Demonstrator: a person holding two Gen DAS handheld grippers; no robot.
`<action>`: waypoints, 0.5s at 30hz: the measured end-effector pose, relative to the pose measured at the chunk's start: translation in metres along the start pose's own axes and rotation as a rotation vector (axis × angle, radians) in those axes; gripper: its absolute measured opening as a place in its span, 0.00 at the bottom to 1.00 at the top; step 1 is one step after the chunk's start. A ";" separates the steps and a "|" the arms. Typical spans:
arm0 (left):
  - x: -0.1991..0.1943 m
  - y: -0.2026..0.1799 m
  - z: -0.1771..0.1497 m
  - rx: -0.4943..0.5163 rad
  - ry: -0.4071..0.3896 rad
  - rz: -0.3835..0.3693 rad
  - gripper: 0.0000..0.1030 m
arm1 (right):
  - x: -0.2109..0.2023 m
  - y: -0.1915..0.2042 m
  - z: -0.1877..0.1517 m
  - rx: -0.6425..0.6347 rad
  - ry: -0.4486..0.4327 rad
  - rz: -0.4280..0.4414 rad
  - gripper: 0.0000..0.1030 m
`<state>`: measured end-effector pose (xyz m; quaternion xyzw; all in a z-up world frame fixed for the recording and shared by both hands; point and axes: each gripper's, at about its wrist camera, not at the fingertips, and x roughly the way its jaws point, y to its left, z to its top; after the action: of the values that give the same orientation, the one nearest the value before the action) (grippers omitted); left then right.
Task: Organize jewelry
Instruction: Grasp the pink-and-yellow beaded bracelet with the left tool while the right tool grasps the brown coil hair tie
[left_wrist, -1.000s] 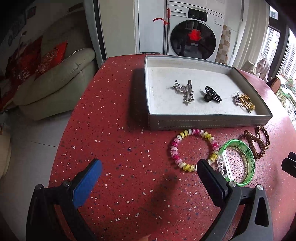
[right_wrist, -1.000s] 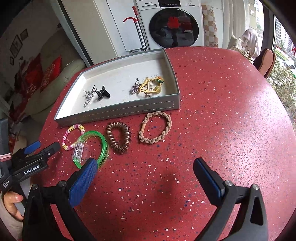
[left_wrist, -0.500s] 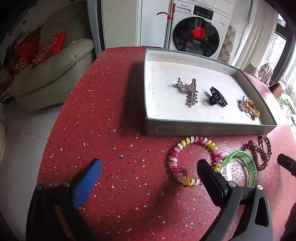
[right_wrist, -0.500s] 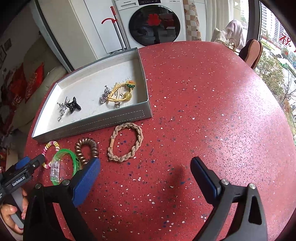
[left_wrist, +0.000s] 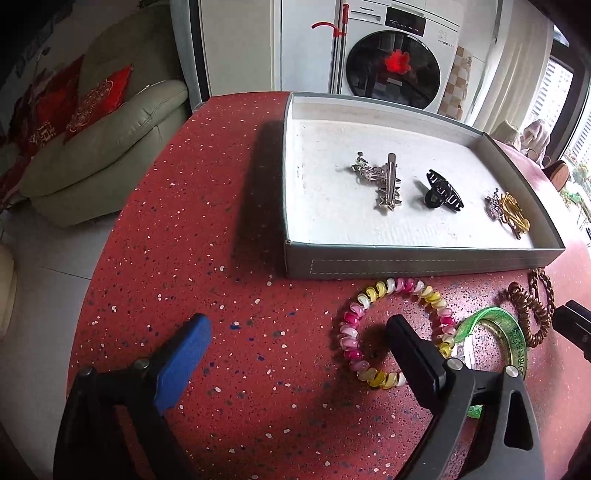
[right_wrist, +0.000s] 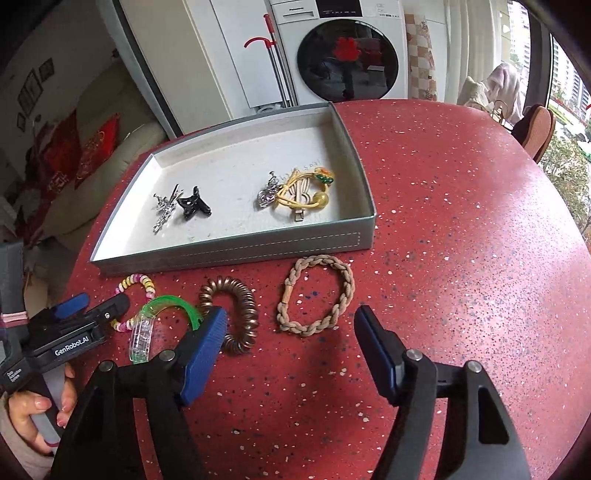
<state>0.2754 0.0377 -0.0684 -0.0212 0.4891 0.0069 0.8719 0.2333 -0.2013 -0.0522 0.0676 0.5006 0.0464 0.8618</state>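
Observation:
Four pieces lie on the red table in front of the grey tray (right_wrist: 258, 251): a pink-and-yellow bead bracelet (left_wrist: 349, 325), a green bangle (left_wrist: 513, 332), a brown spiral hair tie (right_wrist: 251, 306) and a beige braided bracelet (right_wrist: 345, 291). My left gripper (left_wrist: 295, 328) is open and empty, and its black finger (left_wrist: 410, 347) shows over the bead ring's inside. The jaws of my right gripper (right_wrist: 291, 318) are closing. The braided bracelet's near edge lies between the tips, and the pads do not touch it. Its blue left finger (right_wrist: 207, 339) is beside the hair tie.
In the tray (left_wrist: 406, 262) lie a silver clip (left_wrist: 384, 181), a black claw clip (left_wrist: 443, 192) and a gold hair piece (left_wrist: 509, 218). The table's round edge falls off at the left, towards a sofa (left_wrist: 103, 147). A person's hand (right_wrist: 33, 406) holds the left gripper (right_wrist: 94, 303).
The right gripper's jaws have narrowed and it has come closer to the braided bracelet. The left gripper has edged towards the bead bracelet and stays open.

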 end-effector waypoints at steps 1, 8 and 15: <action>0.000 -0.001 0.000 0.001 0.000 -0.001 1.00 | 0.003 0.004 -0.001 -0.008 0.009 0.006 0.52; -0.007 -0.011 -0.002 0.053 -0.029 -0.002 0.86 | 0.008 0.026 -0.007 -0.078 0.024 0.001 0.32; -0.014 -0.022 -0.005 0.123 -0.048 -0.019 0.63 | 0.002 0.037 -0.008 -0.117 0.006 -0.017 0.12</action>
<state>0.2649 0.0155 -0.0581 0.0277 0.4672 -0.0310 0.8831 0.2267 -0.1643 -0.0526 0.0127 0.5004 0.0687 0.8630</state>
